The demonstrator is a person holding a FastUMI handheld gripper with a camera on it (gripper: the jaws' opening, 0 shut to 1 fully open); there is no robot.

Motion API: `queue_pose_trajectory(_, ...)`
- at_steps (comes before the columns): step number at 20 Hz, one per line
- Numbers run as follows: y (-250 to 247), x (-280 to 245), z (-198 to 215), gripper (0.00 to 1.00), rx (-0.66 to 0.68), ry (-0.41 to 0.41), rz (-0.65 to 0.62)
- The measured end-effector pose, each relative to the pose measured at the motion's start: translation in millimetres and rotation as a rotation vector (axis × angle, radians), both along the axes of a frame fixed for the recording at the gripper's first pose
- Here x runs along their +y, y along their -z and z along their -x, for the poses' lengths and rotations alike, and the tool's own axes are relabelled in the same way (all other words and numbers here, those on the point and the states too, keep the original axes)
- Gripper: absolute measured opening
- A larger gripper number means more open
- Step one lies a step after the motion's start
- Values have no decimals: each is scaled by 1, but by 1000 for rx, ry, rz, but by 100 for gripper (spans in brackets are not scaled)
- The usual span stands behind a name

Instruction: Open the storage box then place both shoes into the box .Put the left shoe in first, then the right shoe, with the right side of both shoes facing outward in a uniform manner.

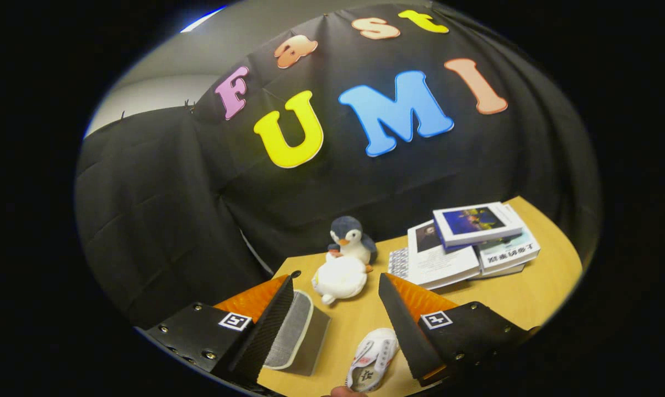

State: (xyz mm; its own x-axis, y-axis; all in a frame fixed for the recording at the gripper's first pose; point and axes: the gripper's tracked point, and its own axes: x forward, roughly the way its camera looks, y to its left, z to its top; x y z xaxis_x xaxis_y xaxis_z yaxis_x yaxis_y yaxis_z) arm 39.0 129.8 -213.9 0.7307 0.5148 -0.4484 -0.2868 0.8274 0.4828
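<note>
While the tool (335, 309) hangs above the desk (531, 298) with its fingers spread wide and nothing between them, one white shoe (372, 359) lies on the desk's near part, just inside the right finger, its opening turned up, probably so it can be pinched by the rim. A grey, pale-edged flat piece (296, 336) lies against the left finger; it may be the storage box or its lid, but I cannot tell which. Beyond the fingers, toward the desk's far edge, sit a toy penguin (350, 238) and a white plush (341, 278), touching. A stack of books (465, 245) fills the far right corner, well clear of the working area.
</note>
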Motion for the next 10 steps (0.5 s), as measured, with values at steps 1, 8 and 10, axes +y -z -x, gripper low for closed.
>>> queue_pose_trajectory(1, 10, 9, 3, 97, 35, -24, -27)
queue_pose_trajectory(8, 73, 72, 22, 97, 350, -192, -295)
queue_pose_trajectory(10, 87, 87, 27, 97, 427, -222, -373)
